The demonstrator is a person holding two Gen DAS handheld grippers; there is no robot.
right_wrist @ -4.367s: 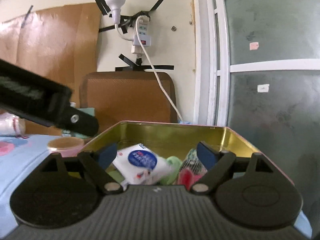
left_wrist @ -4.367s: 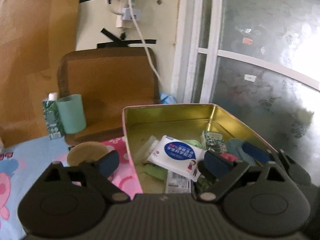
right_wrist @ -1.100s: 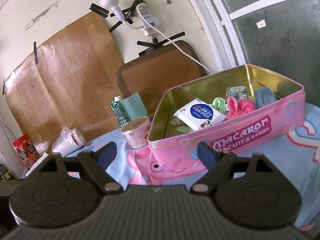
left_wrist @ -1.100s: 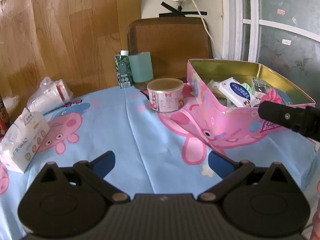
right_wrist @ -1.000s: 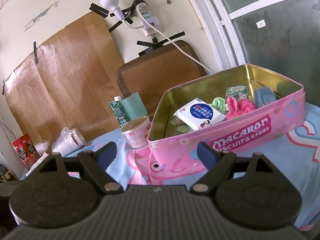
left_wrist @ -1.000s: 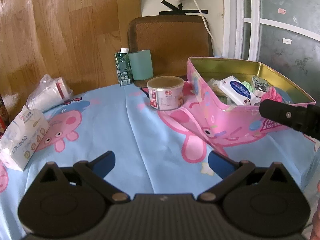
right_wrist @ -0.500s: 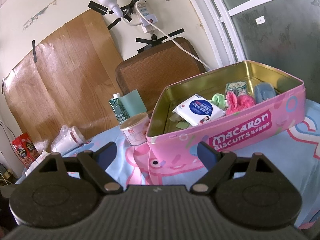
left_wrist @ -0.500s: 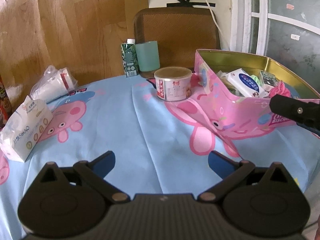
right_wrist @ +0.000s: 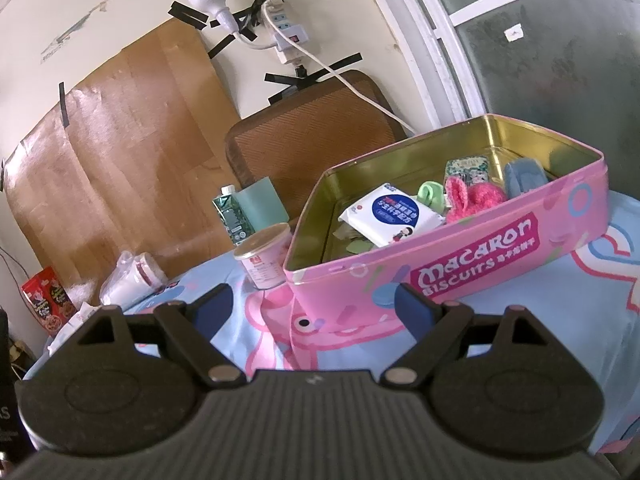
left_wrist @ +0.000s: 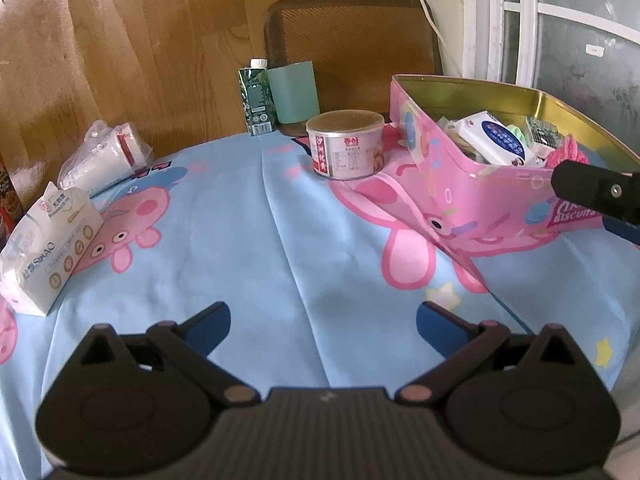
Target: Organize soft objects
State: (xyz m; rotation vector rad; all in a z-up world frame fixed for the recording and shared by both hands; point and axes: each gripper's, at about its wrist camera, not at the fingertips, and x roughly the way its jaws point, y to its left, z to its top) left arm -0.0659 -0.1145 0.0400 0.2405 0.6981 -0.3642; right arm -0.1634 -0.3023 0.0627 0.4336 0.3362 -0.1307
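Observation:
A pink biscuit tin (right_wrist: 472, 256) (left_wrist: 472, 196) stands open on the blue cartoon tablecloth (left_wrist: 256, 240). Inside lie a white tissue pack (right_wrist: 390, 214) (left_wrist: 494, 140), a pink fluffy piece (right_wrist: 472, 196), a green item (right_wrist: 430, 194), a blue soft item (right_wrist: 522, 178) and a patterned packet (right_wrist: 468, 168). My left gripper (left_wrist: 323, 322) is open over bare cloth, well short of the tin. My right gripper (right_wrist: 312, 306) is open in front of the tin's near wall; one of its arms shows at the right edge of the left wrist view. A white tissue pack (left_wrist: 44, 244) lies far left.
A round can (left_wrist: 346, 144) (right_wrist: 266, 256) stands beside the tin. Behind it are a green carton (left_wrist: 256, 100) and a teal cup (left_wrist: 294, 92). A clear bag of white rolls (left_wrist: 102, 156) lies left. A brown chair back (left_wrist: 352, 48) and a wooden board stand behind the table.
Both grippers have pulled back from above the tin's contents to in front of it; over the last second the left one drifted slightly left. Both stay open and empty.

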